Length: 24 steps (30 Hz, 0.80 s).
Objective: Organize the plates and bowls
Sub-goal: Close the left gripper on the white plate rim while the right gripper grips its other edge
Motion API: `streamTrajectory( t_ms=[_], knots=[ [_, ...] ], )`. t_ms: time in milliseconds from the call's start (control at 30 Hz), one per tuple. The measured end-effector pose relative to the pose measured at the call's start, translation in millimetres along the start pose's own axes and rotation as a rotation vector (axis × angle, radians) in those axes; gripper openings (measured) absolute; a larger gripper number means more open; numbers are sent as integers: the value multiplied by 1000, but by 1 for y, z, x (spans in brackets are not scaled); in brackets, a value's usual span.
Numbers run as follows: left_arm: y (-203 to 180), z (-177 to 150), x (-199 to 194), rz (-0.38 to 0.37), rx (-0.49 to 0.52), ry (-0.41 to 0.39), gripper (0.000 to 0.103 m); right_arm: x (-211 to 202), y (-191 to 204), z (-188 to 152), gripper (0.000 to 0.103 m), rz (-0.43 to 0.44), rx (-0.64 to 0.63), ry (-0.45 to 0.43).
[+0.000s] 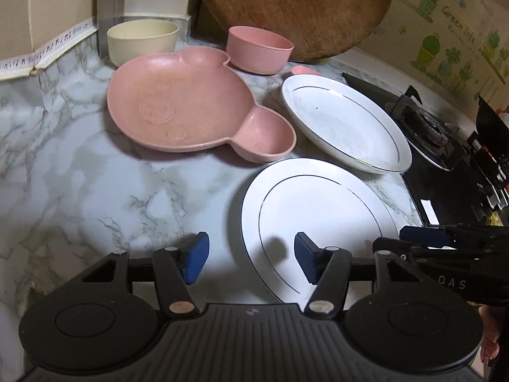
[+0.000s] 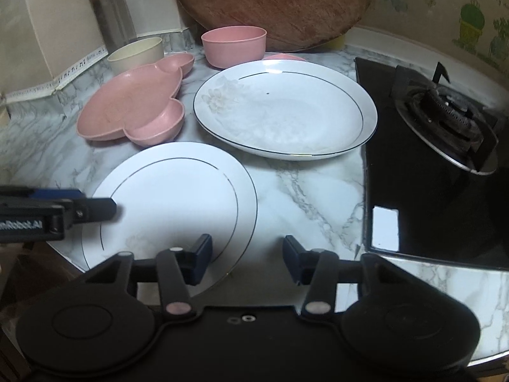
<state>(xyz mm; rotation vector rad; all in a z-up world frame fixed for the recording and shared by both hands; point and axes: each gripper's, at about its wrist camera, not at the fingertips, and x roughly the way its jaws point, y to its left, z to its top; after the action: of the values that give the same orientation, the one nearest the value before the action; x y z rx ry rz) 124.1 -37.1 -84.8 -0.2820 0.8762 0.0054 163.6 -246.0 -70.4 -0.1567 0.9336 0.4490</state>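
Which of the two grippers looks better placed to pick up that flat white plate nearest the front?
Probably the right gripper: open, with the near rim of the flat white plate between its fingers. The left gripper, also open, straddles the plate's left edge, a workable but likely more awkward hold.

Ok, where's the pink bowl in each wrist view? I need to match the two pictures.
Left wrist: pink bowl upper centre, just behind the mouse-shaped pink plate, in front of the round wooden board.
Right wrist: pink bowl upper centre-left, behind the deep white plate.
Shared landmark: the wooden board leaning directly behind the bowl in both views.
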Motion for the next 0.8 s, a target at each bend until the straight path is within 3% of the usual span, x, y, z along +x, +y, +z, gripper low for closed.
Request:
streamTrajectory(
  t_ms=[67,267,433,800],
  knots=[
    [0,3,2,-12,-17,7,57,2,0,2,39,16,-4,1],
    [-1,6,4,-37,-58,23,35,5,-2,9,28,25,-11,-1],
    [0,6,6,-12,-72,26,21,7,-12,13,16,75,45,8],
    [1,5,4,-8,-86,30,19,8,-18,14,13,102,94,16]
  ],
)
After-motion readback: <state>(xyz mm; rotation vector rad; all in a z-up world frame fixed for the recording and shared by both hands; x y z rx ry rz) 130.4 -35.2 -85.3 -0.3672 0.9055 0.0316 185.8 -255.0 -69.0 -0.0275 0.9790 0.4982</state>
